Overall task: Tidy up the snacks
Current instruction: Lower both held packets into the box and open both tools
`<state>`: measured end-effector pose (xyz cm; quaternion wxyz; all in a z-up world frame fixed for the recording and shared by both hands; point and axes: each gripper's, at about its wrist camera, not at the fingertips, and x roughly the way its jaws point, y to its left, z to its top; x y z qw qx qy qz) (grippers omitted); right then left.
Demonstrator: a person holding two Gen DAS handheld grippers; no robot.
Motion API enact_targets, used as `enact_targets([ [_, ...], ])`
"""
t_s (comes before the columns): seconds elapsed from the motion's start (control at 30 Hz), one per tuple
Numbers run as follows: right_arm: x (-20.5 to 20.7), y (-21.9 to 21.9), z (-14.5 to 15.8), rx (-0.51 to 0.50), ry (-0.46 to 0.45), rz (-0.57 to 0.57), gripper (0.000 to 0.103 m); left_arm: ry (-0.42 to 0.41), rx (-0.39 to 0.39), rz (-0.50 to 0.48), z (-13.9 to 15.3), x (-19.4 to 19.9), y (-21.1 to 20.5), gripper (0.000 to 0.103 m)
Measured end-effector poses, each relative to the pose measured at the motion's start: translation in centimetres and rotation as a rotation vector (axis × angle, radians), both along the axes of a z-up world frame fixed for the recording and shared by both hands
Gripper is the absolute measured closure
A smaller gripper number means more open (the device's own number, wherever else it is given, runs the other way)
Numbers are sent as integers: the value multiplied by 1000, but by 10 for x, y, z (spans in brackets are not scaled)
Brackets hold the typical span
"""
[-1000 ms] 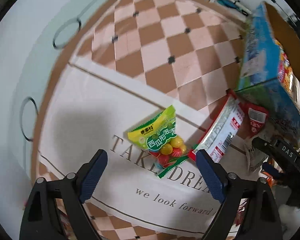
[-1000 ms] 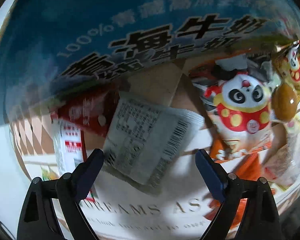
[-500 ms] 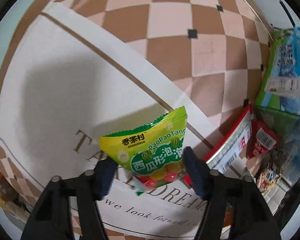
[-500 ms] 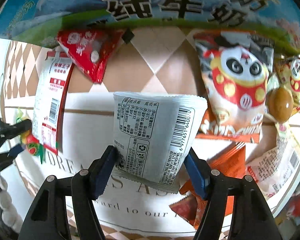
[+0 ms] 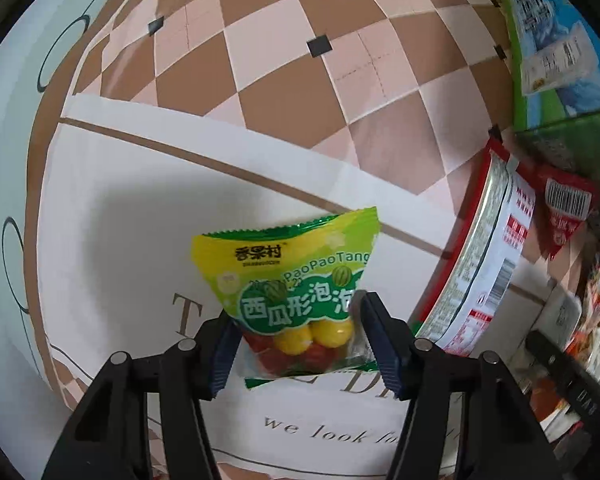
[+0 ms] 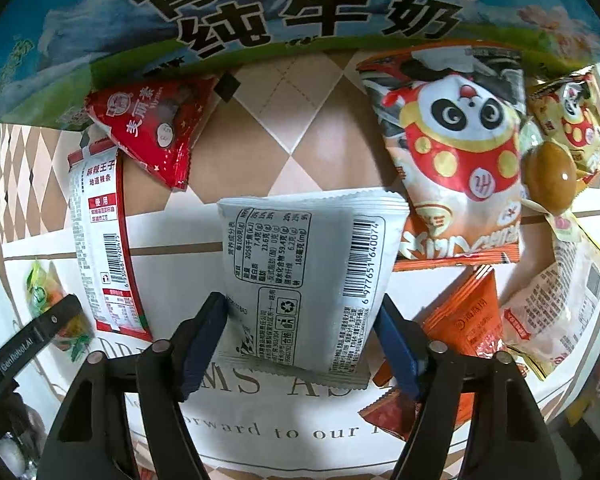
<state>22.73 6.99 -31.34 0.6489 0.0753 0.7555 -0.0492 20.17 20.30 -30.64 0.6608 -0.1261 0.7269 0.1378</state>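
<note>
Candy bag (image 5: 296,280), green-yellow, light, crinkly film, loose round sweets inside; left gripper (image 5: 296,344) clenched on its lower half, fingers at side edges, bag over white cloth (image 5: 112,248). Grip on bulge may slip; side seams safer.
Grey sachet (image 6: 308,276), flat, soft, light; right gripper (image 6: 302,338) pinching its lower sides.
Milk carton box (image 6: 300,8) behind, interior unseen. Panda packet (image 6: 456,152), red triangle pack (image 6: 152,128) loose on cloth.

A checkered brown-and-pink tablecloth (image 5: 300,92) with a white lettered panel (image 5: 132,216) carried the blue milk carton (image 6: 300,4), red triangular packet (image 6: 152,128), long red-edged packet (image 6: 100,248), panda bag (image 6: 456,152) and orange sachet (image 6: 472,320)
</note>
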Motion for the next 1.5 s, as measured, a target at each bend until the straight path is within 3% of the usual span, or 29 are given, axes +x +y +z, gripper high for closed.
enact_targets([
  [0.1,-12,-1,0,4,-21,28,30,-26,12,21,4,-4,-2,56],
  [0.33,-51,-12,14,77,-22,51,30,-31,6,20,17,-33,-14,59],
  [0.6,-84,-22,84,234,-85,75,30,-132,-40,-46,94,-57,-65,59],
  [0.83,-45,-45,167,291,-222,107,30,-263,-139,-202,181,21,-110,59],
  [1.0,33,-93,213,211,-326,118,30,-294,-96,-331,210,107,-144,59],
  [1.1,81,-125,216,155,-331,107,30,-262,-77,-374,203,155,-151,59],
  [1.3,171,-161,185,34,-279,133,30,-147,-49,-392,163,236,-153,59],
  [1.5,223,-181,157,-19,-229,127,30,-73,-26,-401,124,273,-152,59],
])
